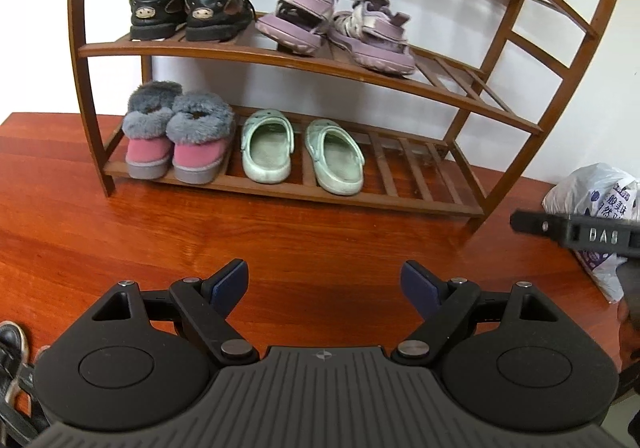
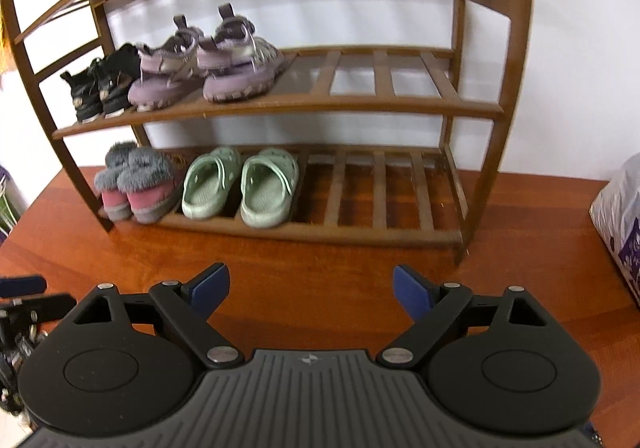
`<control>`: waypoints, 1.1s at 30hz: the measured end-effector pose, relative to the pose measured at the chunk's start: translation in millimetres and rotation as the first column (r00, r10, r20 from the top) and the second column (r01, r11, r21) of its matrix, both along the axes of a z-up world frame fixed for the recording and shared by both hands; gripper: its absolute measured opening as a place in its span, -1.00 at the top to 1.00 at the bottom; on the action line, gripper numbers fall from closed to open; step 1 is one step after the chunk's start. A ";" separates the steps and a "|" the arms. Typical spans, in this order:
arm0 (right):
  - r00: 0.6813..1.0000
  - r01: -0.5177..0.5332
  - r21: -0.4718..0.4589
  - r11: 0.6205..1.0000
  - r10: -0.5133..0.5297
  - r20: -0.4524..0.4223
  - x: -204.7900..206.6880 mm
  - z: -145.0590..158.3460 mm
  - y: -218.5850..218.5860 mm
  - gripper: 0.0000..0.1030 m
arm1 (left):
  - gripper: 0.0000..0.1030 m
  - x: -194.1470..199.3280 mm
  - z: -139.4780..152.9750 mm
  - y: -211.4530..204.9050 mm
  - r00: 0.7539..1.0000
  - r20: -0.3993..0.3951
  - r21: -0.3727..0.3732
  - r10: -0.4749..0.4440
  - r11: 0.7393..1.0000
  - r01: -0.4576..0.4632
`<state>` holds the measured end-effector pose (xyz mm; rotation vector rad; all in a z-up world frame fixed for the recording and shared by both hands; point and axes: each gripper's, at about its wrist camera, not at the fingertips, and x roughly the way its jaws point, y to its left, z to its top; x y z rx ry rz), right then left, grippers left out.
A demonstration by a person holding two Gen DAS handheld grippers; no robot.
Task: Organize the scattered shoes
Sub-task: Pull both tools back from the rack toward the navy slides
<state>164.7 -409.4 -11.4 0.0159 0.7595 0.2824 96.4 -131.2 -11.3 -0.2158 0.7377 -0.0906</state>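
A brown wooden shoe rack (image 1: 304, 60) (image 2: 280, 104) stands on the red-brown tabletop against a white wall. Its middle shelf holds a pair of black shoes (image 1: 188, 4) (image 2: 100, 88) and a pair of purple sandals (image 1: 336, 24) (image 2: 208, 60). On the bottom shelf sit pink slippers with grey fur (image 1: 176, 136) (image 2: 136, 184) and mint green clogs (image 1: 304, 156) (image 2: 240, 184). My left gripper (image 1: 325, 284) hovers open and empty over the table in front of the rack. The right gripper (image 2: 311, 286) is open and empty too. A black shoe (image 1: 12, 352) lies at the lower left edge.
A white plastic bag with purple print (image 1: 596, 216) (image 2: 620, 224) sits at the right of the table. The right halves of both lower shelves are bare slats (image 2: 384, 188). The other gripper's finger (image 1: 576, 234) reaches in from the right in the left wrist view.
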 end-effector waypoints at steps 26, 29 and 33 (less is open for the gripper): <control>0.992 0.111 -0.002 0.994 -0.111 -0.063 -97.8 -49.3 -151.7 -0.81 | -0.65 -47.9 -40.9 -143.2 0.996 -0.047 -0.002 -0.070 0.998 0.070; 0.990 0.128 -0.008 0.992 -0.128 -0.064 -106.2 -53.4 -171.3 -0.81 | -0.65 -53.1 -44.8 -162.4 0.994 -0.051 -0.005 -0.093 0.996 0.092; 0.986 0.150 -0.016 0.989 -0.151 -0.070 -115.6 -58.2 -192.7 -0.81 | -0.65 -59.4 -50.3 -185.6 0.989 -0.064 -0.011 -0.132 0.991 0.131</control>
